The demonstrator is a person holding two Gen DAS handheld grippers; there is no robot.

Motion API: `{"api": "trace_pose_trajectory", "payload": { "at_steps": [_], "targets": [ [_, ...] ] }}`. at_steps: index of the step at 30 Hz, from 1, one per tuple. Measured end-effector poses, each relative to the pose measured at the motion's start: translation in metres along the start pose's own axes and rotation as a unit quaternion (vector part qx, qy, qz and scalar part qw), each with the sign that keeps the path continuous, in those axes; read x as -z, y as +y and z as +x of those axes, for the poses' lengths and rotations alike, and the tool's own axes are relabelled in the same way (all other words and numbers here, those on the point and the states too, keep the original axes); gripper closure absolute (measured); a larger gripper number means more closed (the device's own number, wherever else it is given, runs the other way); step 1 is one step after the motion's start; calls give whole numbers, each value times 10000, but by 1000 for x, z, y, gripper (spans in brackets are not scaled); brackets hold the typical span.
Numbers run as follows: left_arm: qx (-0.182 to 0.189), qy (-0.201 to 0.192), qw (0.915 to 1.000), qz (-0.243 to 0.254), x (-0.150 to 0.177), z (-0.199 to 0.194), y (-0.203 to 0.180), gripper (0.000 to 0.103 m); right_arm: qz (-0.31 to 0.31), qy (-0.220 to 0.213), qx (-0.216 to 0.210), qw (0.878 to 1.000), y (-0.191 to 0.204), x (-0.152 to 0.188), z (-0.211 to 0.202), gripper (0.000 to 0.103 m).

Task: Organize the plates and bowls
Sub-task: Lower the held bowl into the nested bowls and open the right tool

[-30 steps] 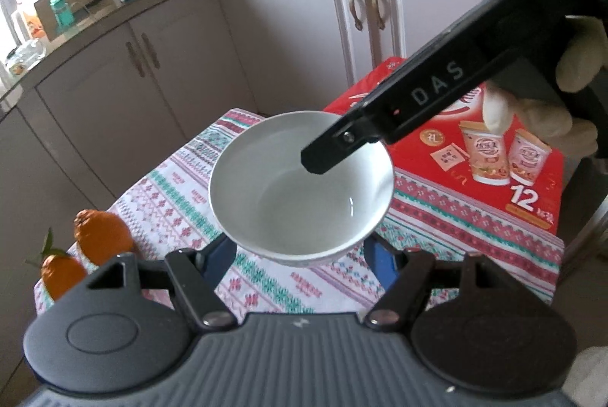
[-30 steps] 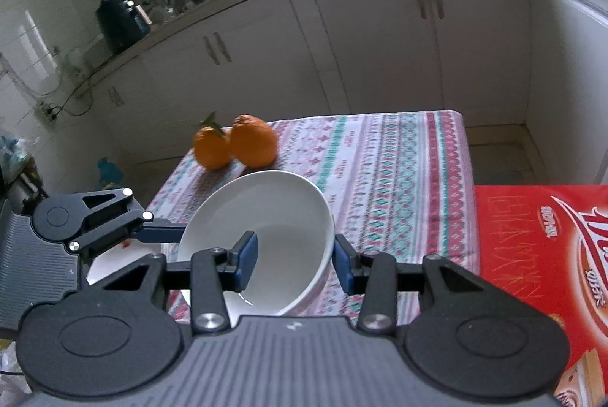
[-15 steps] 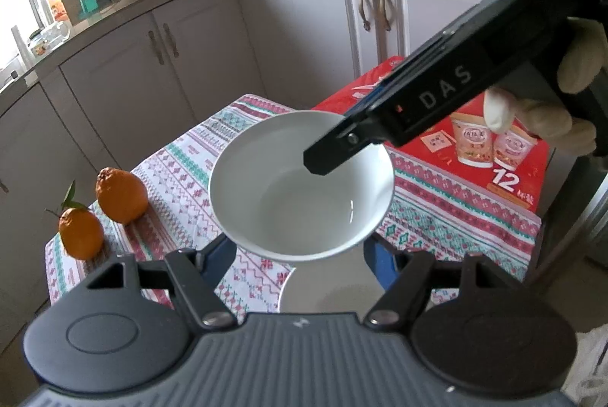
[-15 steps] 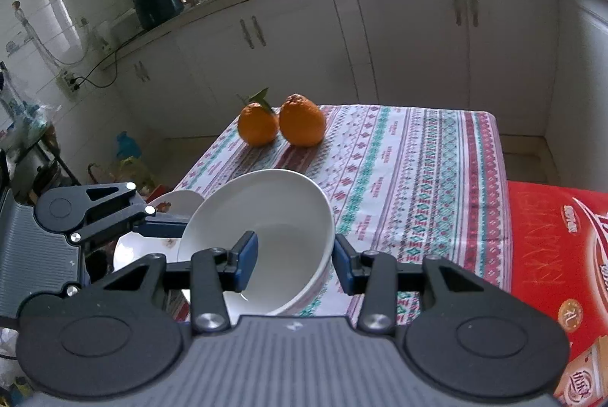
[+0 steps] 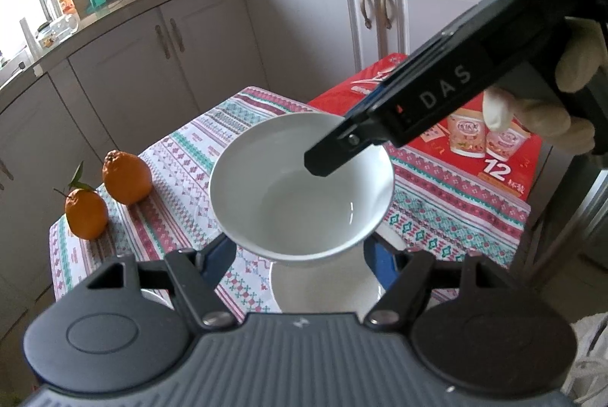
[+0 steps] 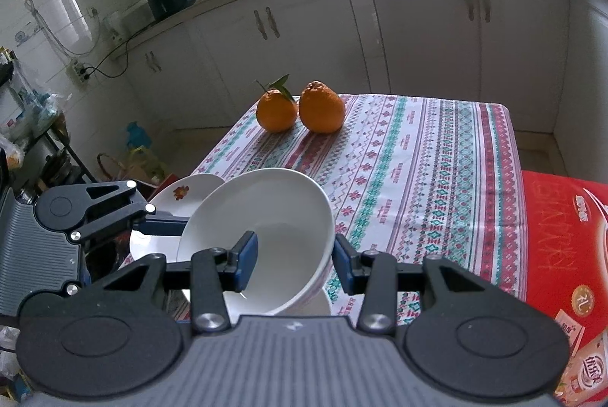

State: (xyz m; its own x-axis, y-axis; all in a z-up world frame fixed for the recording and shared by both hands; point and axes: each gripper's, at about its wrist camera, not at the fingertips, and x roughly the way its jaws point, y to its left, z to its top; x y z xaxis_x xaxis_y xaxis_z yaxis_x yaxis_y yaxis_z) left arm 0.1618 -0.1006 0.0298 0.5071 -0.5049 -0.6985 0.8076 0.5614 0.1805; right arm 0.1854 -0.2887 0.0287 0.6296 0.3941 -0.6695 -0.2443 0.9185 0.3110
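The white bowl (image 6: 262, 239) is in transit above the patterned tablecloth (image 6: 425, 179), so the step in hand looks like stacking it. The right gripper (image 6: 290, 264) is clenched on its rim, 1 pad inside and 1 outside. The left gripper (image 5: 300, 258) straddles the bowl's underside; whether it grips I cannot tell. Next it needs lowering squarely onto the white dish (image 5: 323, 289) beneath. Counted: 2 oranges (image 6: 300, 108), 2 grippers, 1 red carton (image 6: 562, 255), 1 flower-printed plate (image 6: 182, 194).

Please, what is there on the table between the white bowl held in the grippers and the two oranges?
Nothing lies there: in the right wrist view only bare patterned tablecloth runs from the white bowl to the two oranges. The left wrist view shows the same.
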Motion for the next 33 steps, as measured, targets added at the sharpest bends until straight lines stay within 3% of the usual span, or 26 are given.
{"api": "trace_pose_trajectory", "payload": {
  "at_steps": [33],
  "targets": [
    [262,238,9987,-377,25,7,-12,29,-7,394,90,9992,5,26,9,54]
  ]
}}
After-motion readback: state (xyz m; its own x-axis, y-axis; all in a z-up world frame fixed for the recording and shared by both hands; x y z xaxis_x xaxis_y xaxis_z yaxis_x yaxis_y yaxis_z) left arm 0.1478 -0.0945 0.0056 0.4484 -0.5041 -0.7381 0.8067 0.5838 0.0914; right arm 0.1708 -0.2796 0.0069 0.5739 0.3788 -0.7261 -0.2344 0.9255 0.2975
